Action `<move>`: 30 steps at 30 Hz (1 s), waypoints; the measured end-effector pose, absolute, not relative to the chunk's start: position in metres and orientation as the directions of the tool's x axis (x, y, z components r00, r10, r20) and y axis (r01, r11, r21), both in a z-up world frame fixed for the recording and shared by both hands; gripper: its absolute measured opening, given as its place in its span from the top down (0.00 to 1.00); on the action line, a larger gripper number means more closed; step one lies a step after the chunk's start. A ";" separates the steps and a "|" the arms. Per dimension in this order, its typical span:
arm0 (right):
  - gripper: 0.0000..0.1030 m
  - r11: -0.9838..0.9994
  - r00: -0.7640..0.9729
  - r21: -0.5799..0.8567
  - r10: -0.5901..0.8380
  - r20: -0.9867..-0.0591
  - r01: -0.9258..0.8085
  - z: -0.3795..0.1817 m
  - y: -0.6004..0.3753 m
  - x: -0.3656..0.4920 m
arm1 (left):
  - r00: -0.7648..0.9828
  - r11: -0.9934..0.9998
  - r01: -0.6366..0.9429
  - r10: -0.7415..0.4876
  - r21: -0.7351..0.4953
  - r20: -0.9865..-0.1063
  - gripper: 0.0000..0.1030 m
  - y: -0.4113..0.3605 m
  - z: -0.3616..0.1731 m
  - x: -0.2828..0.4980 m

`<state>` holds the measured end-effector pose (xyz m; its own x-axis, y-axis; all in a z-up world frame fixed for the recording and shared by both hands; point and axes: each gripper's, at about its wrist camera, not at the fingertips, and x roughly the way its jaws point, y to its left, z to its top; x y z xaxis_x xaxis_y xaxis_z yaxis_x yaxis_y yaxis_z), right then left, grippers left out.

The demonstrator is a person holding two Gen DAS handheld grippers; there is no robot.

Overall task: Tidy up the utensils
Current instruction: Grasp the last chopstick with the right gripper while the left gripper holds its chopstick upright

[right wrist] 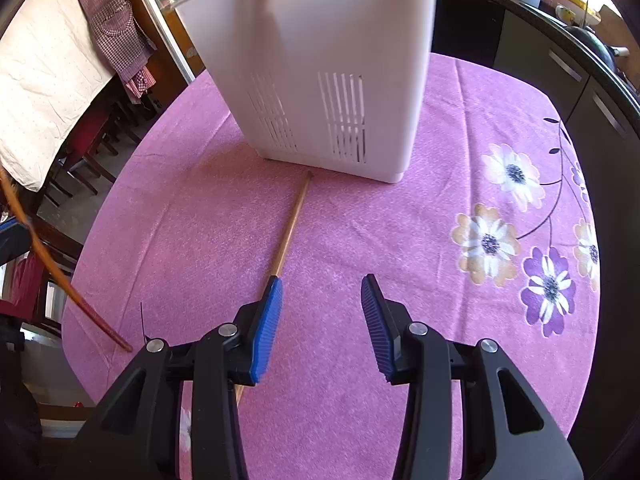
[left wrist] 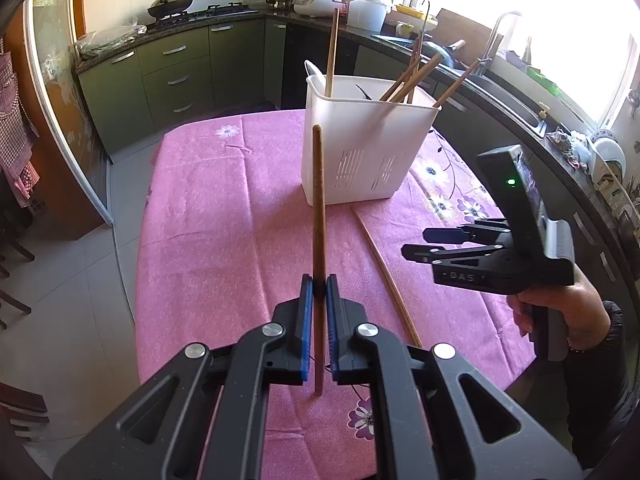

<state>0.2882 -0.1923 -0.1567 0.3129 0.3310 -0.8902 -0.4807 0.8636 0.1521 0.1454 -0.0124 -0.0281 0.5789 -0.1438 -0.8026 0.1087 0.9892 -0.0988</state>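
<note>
From the left wrist camera, the left claw [left wrist: 319,285] was pinching a brown chopstick [left wrist: 319,216] between its blue pads [left wrist: 306,320], the stick held nearly upright and raised above the worktop [left wrist: 208,216], which was covered in a pink cloth with flower prints. Beyond it stood a white plastic utensil holder [left wrist: 360,148] with slotted sides, already holding several chopsticks [left wrist: 412,80] that leaned out of its top. A second, loose chopstick [left wrist: 384,272] lay flat on the cloth to the right of the held one, one end near the holder's base. Further right, a hand [left wrist: 560,300] gripped the right claw [left wrist: 416,244], which hovered above the cloth with its fingers apart. From the right wrist camera, the right claw [right wrist: 322,290] was spread, with nothing between its blue pads [right wrist: 266,328]. The loose chopstick [right wrist: 292,228] lay on the pink cloth, running from just beside the holder's [right wrist: 320,60] base down under the claw's left finger; whether that finger touched it could not be told. At the far left edge, the held chopstick [right wrist: 60,276] slanted across the frame above the worktop's [right wrist: 420,240] edge.
</note>
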 end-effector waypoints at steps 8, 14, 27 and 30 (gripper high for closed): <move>0.62 0.870 0.299 0.131 0.299 -0.906 -0.475 -0.172 -0.156 0.303 | 0.597 0.989 0.118 -0.144 -0.091 -0.789 0.93 -0.009 -0.027 0.137; 0.69 0.875 0.304 0.101 0.270 -0.914 -0.473 -0.179 -0.138 0.307 | 0.597 0.987 0.131 -0.157 -0.098 -0.787 0.93 -0.008 -0.029 0.135; 0.93 0.866 0.332 0.042 0.235 -0.914 -0.498 -0.180 -0.130 0.302 | 0.593 0.987 0.119 -0.155 -0.104 -0.790 0.93 -0.005 -0.032 0.134; 0.94 0.863 0.327 0.061 0.254 -0.910 -0.501 -0.178 -0.142 0.296 | 0.592 0.988 0.114 -0.152 -0.104 -0.792 0.93 -0.004 -0.031 0.133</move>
